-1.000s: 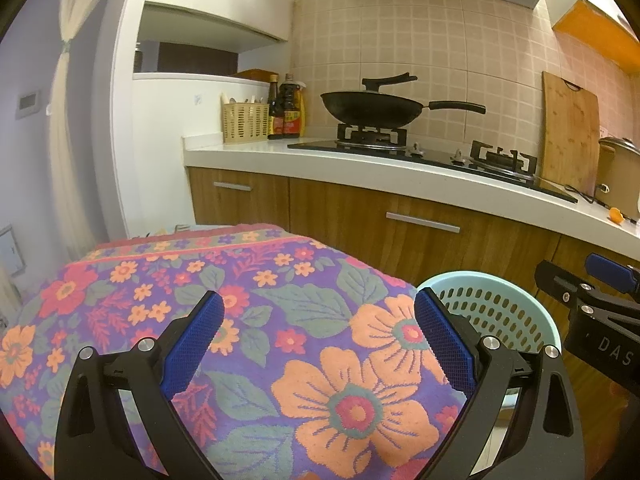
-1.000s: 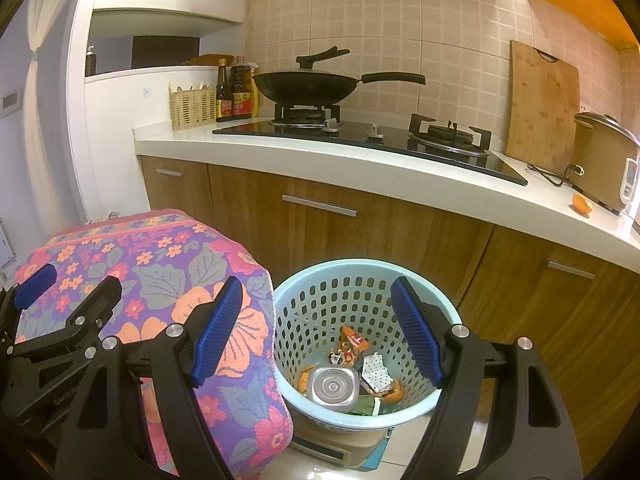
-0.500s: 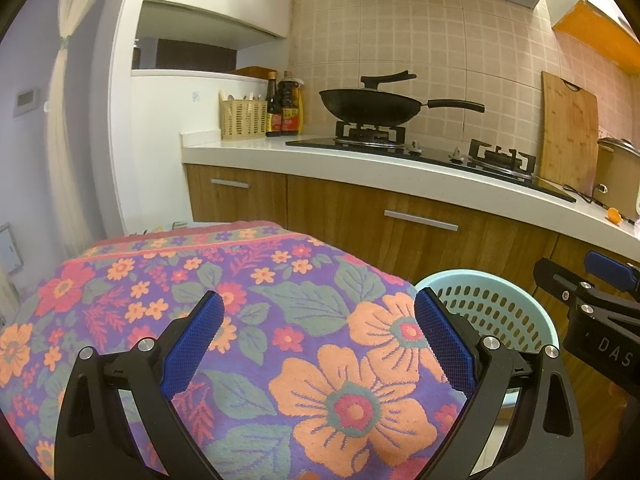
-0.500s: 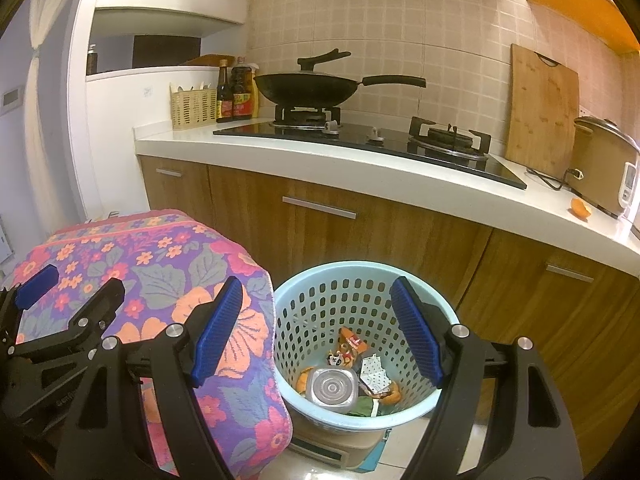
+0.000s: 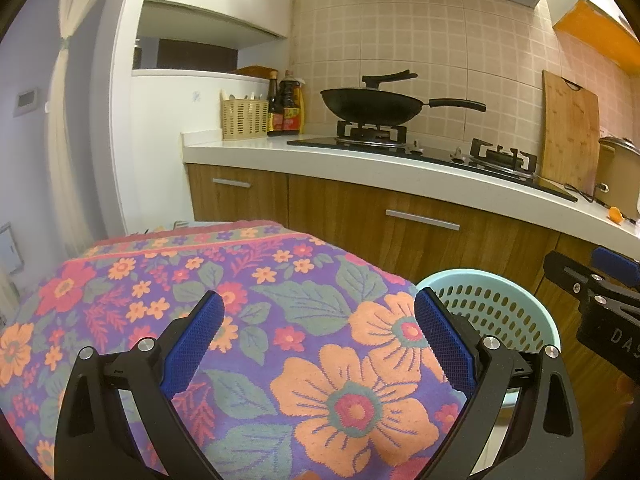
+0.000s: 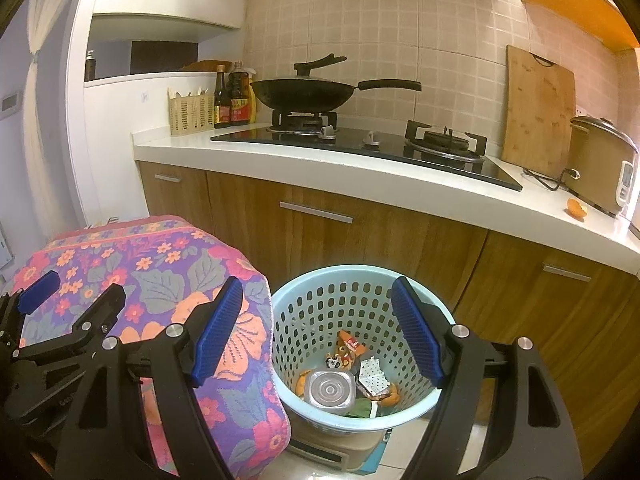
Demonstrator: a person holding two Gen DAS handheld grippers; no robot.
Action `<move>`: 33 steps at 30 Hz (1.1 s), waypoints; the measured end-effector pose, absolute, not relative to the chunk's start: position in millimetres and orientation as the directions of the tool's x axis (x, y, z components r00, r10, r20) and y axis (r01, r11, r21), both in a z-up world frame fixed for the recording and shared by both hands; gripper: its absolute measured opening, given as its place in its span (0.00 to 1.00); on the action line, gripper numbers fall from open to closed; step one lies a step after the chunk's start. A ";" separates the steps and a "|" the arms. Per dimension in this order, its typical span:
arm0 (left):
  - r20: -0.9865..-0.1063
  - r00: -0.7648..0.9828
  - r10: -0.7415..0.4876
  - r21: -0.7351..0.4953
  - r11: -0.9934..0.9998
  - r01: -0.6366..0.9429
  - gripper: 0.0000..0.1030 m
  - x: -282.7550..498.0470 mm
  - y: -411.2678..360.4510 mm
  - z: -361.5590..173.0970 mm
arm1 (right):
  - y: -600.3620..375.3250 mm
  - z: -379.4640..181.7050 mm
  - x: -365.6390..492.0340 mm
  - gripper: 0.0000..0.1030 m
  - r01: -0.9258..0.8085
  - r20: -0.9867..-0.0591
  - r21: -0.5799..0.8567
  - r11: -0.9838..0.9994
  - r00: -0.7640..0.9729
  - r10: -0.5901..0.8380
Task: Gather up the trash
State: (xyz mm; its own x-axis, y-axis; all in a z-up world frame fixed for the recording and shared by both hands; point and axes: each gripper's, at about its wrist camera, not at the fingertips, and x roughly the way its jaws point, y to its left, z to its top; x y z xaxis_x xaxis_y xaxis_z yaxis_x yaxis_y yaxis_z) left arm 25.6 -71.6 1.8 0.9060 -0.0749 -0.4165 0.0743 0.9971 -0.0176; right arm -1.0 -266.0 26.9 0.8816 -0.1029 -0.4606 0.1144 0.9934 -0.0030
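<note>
A light blue perforated basket point(image 6: 320, 300) stands on the floor beside a table under a floral cloth point(image 5: 200, 280). In it lie a clear plastic container point(image 6: 330, 390), snack wrappers point(image 6: 350, 346) and orange peel. My right gripper point(image 6: 316, 330) is open and empty, held above the basket. My left gripper point(image 5: 320, 336) is open and empty above the floral cloth, with the basket point(image 5: 500, 304) at its right. A small orange peel point(image 6: 576, 208) lies on the white counter near the rice cooker; it also shows in the left wrist view point(image 5: 614, 215).
A kitchen counter point(image 6: 360, 160) with wooden cabinets runs behind the basket. On it stand a gas hob with a black wok point(image 6: 304, 94), sauce bottles point(image 6: 234, 100), a utensil basket, a wooden cutting board point(image 6: 538, 108) and a rice cooker point(image 6: 600, 164).
Both grippers have risen slightly and stayed open. The basket and its contents have not moved.
</note>
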 end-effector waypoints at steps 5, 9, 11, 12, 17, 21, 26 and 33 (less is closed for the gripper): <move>-0.417 0.906 -0.075 -0.019 0.997 0.073 0.91 25.9 -70.6 2.1 | -266.2 27.5 -2.5 0.70 0.119 -0.458 0.001 0.993 0.883 -0.105; -0.411 0.909 -0.076 -0.012 0.997 0.078 0.91 25.4 -71.3 2.7 | -266.6 27.7 -2.6 0.70 0.121 -0.457 -0.003 0.993 0.883 -0.109; -0.407 0.911 -0.073 -0.004 0.997 0.078 0.91 24.4 -70.9 3.2 | -266.3 27.7 -2.6 0.70 0.121 -0.456 -0.005 0.993 0.883 -0.110; -0.406 0.911 -0.072 -0.002 0.997 0.078 0.91 24.7 -70.4 3.4 | -266.3 27.7 -2.7 0.70 0.122 -0.456 -0.006 0.993 0.883 -0.111; -0.406 0.911 -0.072 -0.006 0.997 0.076 0.91 24.7 -70.2 3.2 | -266.0 27.6 -2.8 0.70 0.121 -0.456 -0.005 0.993 0.883 -0.110; -0.403 0.913 -0.068 -0.005 0.997 0.072 0.92 24.9 -69.1 3.3 | -266.9 26.9 -2.6 0.70 0.121 -0.458 -0.004 0.993 0.882 -0.110; -0.397 0.915 -0.068 0.004 0.997 0.076 0.93 23.2 -71.8 2.8 | -267.2 26.5 -2.5 0.70 0.122 -0.458 -0.006 0.993 0.882 -0.111; -0.391 0.918 -0.068 0.005 0.997 0.076 0.93 22.6 -72.3 3.4 | -266.8 25.9 -2.6 0.70 0.125 -0.458 -0.011 0.992 0.881 -0.116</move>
